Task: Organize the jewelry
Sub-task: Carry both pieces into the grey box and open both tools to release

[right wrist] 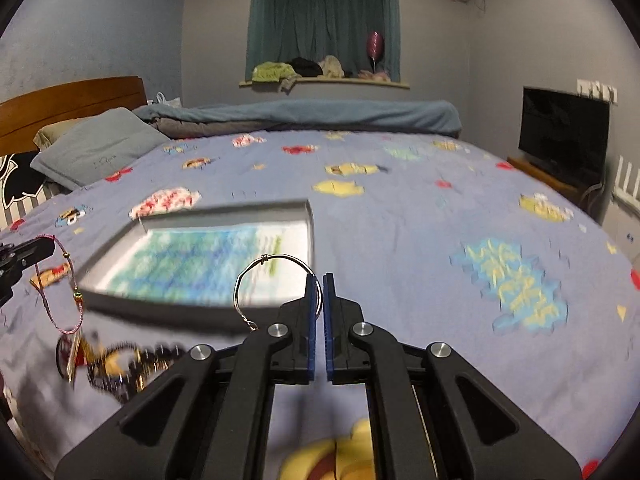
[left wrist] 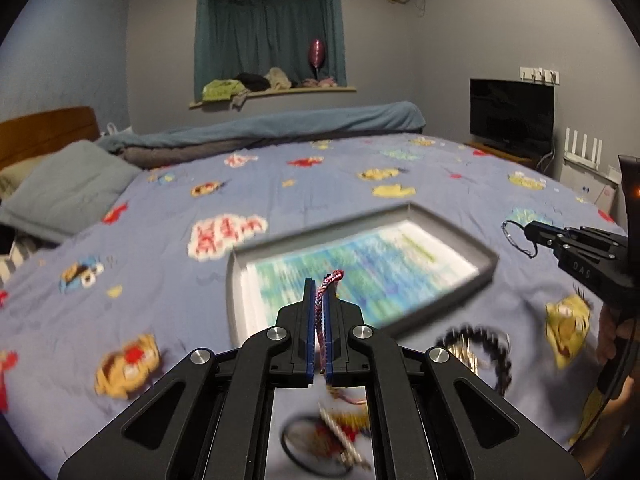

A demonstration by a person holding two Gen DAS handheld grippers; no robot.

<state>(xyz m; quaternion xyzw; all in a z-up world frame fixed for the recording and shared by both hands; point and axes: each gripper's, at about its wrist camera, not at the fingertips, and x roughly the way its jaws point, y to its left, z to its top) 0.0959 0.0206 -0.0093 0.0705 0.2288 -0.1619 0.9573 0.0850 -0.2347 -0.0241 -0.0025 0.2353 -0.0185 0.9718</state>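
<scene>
My left gripper is shut on a pink braided cord bracelet, held above the bed in front of a grey tray with a blue-green liner. In the right wrist view the bracelet hangs from the left gripper at the left edge. My right gripper is shut on a thin silver wire bangle, near the tray's right corner. In the left wrist view the right gripper holds the bangle at the right.
Several more pieces of jewelry, a black beaded bracelet and gold chains, lie on the cartoon-print bedspread near me. Pillows and a rolled blanket lie at the far side; a TV stands right.
</scene>
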